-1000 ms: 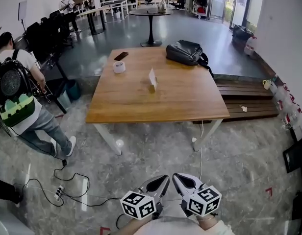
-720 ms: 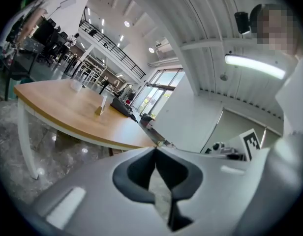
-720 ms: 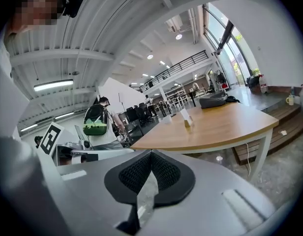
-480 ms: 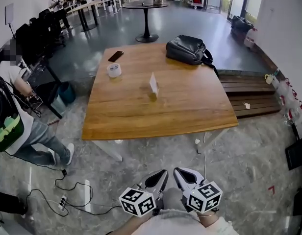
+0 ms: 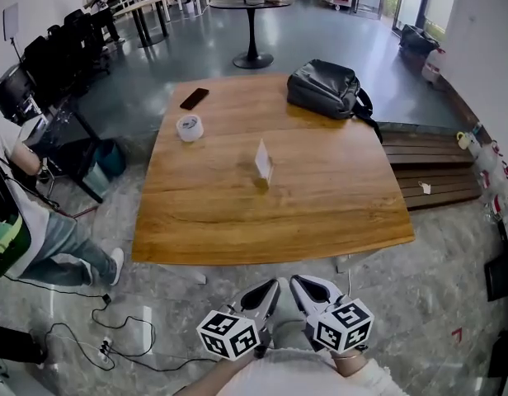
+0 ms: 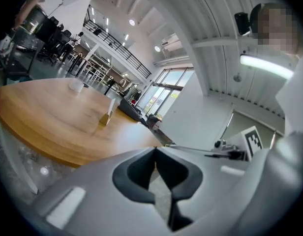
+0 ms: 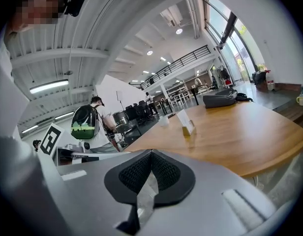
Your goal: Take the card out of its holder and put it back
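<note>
Nearest the person, the left gripper (image 5: pixel 275 283) and the right gripper (image 5: pixel 294 280) are held side by side over the floor, short of the near edge of the table (image 5: pixel 196 229). Each gripper's own view shows its jaws clenched tip to tip with nothing between them. The task has not been started. The white card (image 5: pixel 261 158) stands upright in its small holder (image 5: pixel 265 177) around the middle of the table, well apart from both grippers. In my judgement the step in hand is the approach. Both sets of jaws should be opened before they reach the card. One gripper should steady the holder at its base, since it looks light and likely to tip or slide. The other should take the card by its upper edge and draw it out along the slot, not sideways. Further off, a roll of tape (image 5: pixel 189 127) and a phone (image 5: pixel 195 98) lie far left. A dark bag (image 5: pixel 324 87) sits far right. None of these obstructs the reach.
</note>
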Tool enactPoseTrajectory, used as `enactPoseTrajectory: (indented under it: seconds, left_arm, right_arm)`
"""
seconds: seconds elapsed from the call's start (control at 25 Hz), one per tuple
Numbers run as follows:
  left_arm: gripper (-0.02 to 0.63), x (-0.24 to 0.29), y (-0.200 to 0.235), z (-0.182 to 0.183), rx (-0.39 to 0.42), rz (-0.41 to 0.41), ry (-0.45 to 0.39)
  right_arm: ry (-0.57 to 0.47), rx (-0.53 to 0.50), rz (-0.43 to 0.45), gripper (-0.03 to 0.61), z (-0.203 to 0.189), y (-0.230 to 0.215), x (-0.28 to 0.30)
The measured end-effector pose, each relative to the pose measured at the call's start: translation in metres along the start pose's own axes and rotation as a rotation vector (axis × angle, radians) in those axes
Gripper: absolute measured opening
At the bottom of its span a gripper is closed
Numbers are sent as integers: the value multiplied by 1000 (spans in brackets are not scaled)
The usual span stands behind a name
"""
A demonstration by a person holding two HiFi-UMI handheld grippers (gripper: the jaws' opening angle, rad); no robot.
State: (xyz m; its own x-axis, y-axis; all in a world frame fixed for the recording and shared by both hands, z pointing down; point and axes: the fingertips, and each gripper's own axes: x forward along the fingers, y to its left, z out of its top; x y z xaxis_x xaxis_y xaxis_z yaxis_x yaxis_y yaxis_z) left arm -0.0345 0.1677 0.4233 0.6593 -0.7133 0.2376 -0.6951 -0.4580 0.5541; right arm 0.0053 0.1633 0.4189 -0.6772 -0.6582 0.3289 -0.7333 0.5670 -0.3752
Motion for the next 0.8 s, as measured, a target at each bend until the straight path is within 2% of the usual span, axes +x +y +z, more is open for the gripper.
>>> enactPoseTrajectory:
  seconds: [0.48,0.8]
  left_arm:
    - [8,122,68,97,-19,76,-56]
    - [8,157,89,116,-48,120,-56]
  right_arm:
    - [32,-35,86,-6,99,-99,98]
    - [73,-9,113,-6,112,-131,131]
